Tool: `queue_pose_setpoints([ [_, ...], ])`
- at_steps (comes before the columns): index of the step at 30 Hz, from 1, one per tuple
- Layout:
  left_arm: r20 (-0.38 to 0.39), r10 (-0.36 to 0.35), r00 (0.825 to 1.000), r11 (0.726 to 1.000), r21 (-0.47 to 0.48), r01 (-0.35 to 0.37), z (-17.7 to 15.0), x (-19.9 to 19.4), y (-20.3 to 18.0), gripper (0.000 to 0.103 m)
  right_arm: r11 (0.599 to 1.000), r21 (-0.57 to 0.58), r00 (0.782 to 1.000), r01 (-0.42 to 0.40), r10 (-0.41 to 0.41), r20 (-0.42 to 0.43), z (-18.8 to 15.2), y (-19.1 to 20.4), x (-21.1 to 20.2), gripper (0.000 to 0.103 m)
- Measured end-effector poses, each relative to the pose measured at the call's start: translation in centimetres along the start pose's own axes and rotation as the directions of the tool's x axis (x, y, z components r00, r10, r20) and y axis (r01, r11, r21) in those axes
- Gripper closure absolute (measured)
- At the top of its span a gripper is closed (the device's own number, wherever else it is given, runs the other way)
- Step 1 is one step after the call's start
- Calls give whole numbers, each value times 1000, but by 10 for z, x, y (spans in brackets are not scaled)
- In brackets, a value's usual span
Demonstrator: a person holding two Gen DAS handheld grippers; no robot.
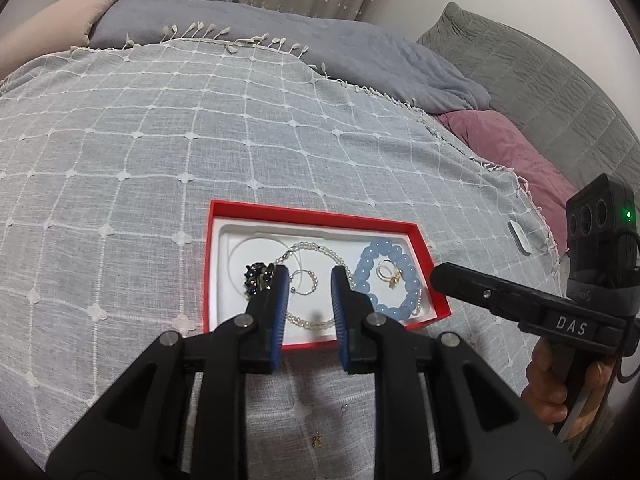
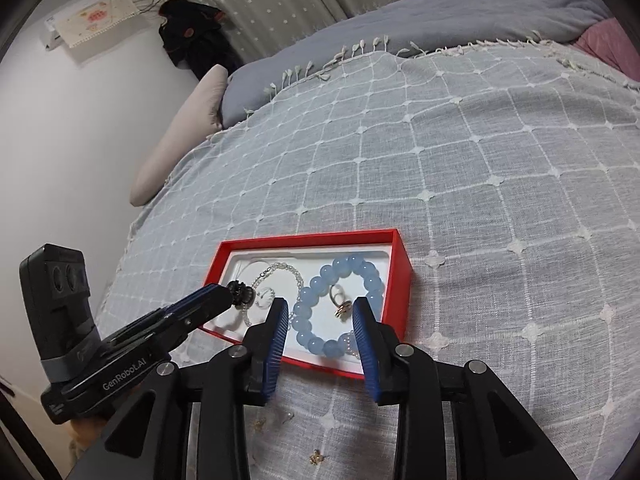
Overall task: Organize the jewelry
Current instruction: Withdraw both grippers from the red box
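Bed w/ grey checked throw [image 1: 160, 152], white grid stitching + fringe along far edge; blue-grey blanket [image 1: 360, 48] behind it, pink pillow [image 1: 500, 144] to the right in left wrist view. Red box [image 1: 304, 216] w/ white liner sits on the throw, just ahead of both grippers.

Left gripper [image 1: 309, 280]: blue-ribbed fingers apart, moderately wide, nothing between them, tips over near half of box. In right wrist view its body reads "GenRobot.AI" in white; tip is right next to the black bead cluster [image 2: 242, 294], can't tell if touching.

Right gripper [image 2: 320, 312]: fingers wide apart, empty, tips over near edge of box, either side of blue bead bracelet. In left wrist view its side shows "DAS" label and a green LED on the camera block.

In box, large to small: blue bead bracelet [image 1: 370, 258] on the right side; clear/pearl bead strand [image 1: 308, 246] looping through the middle; thin white cord [image 1: 240, 248] at left; black bead cluster at left; small wire hoop w/ beads [image 1: 306, 282] mid; gold rings [image 1: 390, 274] inside the blue bracelet.

On throw outside box, close to camera: small gold piece [image 2: 316, 458], tiny silver bit [image 1: 344, 409]. White small object [image 1: 520, 236] at throw's right edge, no text legible.
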State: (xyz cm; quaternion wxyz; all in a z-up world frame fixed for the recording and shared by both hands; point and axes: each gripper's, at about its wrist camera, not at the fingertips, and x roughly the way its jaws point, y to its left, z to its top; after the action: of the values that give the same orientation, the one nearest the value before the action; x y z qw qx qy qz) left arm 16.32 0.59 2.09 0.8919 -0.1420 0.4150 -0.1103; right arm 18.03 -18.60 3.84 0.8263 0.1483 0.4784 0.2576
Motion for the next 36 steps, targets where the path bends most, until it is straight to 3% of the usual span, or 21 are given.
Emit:
queue_pose_setpoints([
  [6, 12, 17, 1000, 1000, -9, -17, -2, -8, 2, 81, 1000, 3, 999, 25, -25, 45, 3, -1, -15, 68],
  [22, 33, 133, 991, 990, 41, -135, -20, -26, 2, 75, 989, -30, 989, 147, -147, 18, -18, -4, -28, 68],
  [24, 22, 142, 990, 989, 45, -143, -26, -29, 4, 67, 987, -35, 987, 159, -159, 12, -21, -6, -29, 68],
  [36, -135, 135, 982, 989, -46, -142, -66, -20, 8, 66, 990, -41, 991, 134, -134, 10, -30, -7, -38, 74],
])
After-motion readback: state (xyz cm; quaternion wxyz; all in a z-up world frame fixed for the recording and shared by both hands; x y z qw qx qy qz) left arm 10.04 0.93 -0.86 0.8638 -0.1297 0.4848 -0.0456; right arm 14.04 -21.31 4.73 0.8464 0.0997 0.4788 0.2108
